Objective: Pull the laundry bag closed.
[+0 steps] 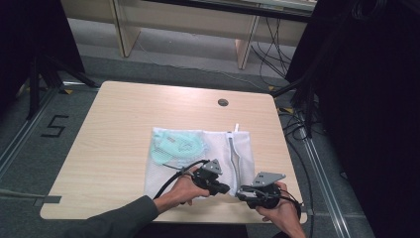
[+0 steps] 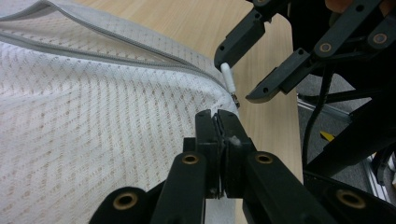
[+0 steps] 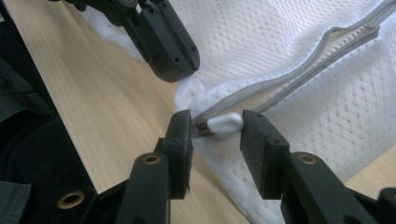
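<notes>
White perforated mesh laundry bag (image 1: 198, 158) is laid flat on the pale wooden table (image 1: 114, 144); its corner is pinched by the closed left gripper (image 2: 217, 126), while the small white plastic zipper pull (image 3: 225, 123) is bracketed at twelve o'clock between the parted jaws of the right gripper (image 3: 215, 128)

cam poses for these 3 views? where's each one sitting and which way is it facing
High view: above the person's side, facing forward and down on the light wooden table; forearms, left gripper and right gripper enter from below.
Left gripper view: rides the left gripper, facing its jaws shut on the white mesh zip bag; right gripper beyond.
Right gripper view: rides the right gripper, facing its open jaws around the white zipper pull; dark sleeve at left.
Shared: both gripper views show the pull and the other gripper.
</notes>
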A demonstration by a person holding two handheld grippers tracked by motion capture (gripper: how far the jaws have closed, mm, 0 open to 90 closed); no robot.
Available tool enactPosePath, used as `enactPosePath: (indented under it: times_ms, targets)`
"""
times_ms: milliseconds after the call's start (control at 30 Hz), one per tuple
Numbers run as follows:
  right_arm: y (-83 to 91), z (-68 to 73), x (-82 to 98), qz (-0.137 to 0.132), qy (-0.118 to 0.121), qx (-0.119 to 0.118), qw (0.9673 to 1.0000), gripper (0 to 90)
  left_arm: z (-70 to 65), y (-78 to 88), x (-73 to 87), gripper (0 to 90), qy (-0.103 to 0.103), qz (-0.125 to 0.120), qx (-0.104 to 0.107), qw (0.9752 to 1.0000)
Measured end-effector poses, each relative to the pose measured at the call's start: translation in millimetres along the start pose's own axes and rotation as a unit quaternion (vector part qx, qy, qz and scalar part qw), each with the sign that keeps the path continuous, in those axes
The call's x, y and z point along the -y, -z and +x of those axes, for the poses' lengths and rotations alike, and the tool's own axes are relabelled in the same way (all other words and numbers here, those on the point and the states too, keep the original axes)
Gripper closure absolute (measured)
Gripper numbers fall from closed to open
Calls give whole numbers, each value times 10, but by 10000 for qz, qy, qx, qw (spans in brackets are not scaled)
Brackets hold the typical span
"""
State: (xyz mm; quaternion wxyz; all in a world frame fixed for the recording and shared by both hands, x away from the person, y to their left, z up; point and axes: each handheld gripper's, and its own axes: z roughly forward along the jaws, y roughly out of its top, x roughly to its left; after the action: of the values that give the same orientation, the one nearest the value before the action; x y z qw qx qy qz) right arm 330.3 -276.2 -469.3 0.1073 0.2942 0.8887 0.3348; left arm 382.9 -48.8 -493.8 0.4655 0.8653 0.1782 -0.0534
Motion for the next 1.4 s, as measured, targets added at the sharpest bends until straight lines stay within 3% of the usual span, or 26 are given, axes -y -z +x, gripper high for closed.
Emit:
enactPosePath:
  times_ms: [33, 200, 233, 267, 333, 500, 733, 900, 933, 1067, 1100, 1233, 1367, 1400]
  targets:
    - [6, -12, -7, -12, 123, -9, 9999, 657, -4, -3, 1, 877, 11, -10, 29, 10000]
    - [-28, 17, 6, -66, 115, -96, 9999, 713, 0, 1, -2, 877, 16, -40, 14, 10000]
    - [-38, 14, 10, -98, 227, -59, 9997, 718, -4, 3, 1, 877, 51, -34, 3, 10000]
    - [-28, 34, 5, -59, 131, -97, 9998, 735, -3, 3, 1, 877, 53, -32, 3, 10000]
    - [-16, 25, 0, -45, 227, -95, 9997, 772, 7, 3, -3, 877, 2, -30, 32, 10000]
    - [-19, 14, 22, 108, 236, -123, 9996, 765, 16, 20, -12, 877, 45, -56, 18, 10000]
    - [-3, 21, 23, 42, 237, -96, 9997, 850, 8, 17, -8, 876, 89, -61, 16, 9999]
    - [8, 29, 24, -14, 243, -84, 9997, 862, 12, 16, -3, 876, 34, -29, 25, 10000]
    - [25, 14, 14, 31, 336, -97, 9994, 863, 10, 12, 1, 877, -59, -11, -1, 10000]
    - [15, 33, 21, 17, 255, -109, 9996, 863, -30, -20, 30, 876, -175, 124, -62, 9998]
    - [17, 20, 18, 30, 318, -116, 9994, 863, -24, -27, 34, 875, -294, 166, -68, 9994]
    - [8, 39, 16, 40, 275, -129, 9995, 864, -70, -66, 79, 847, -352, 314, -149, 9988]
    - [34, 33, 5, 13, 205, -91, 9997, 865, -138, -70, 88, 730, -710, 361, -296, 9964]
    - [41, 9, 4, 11, 311, -56, 9995, 865, -165, -76, 94, 694, -786, 339, -391, 9956]
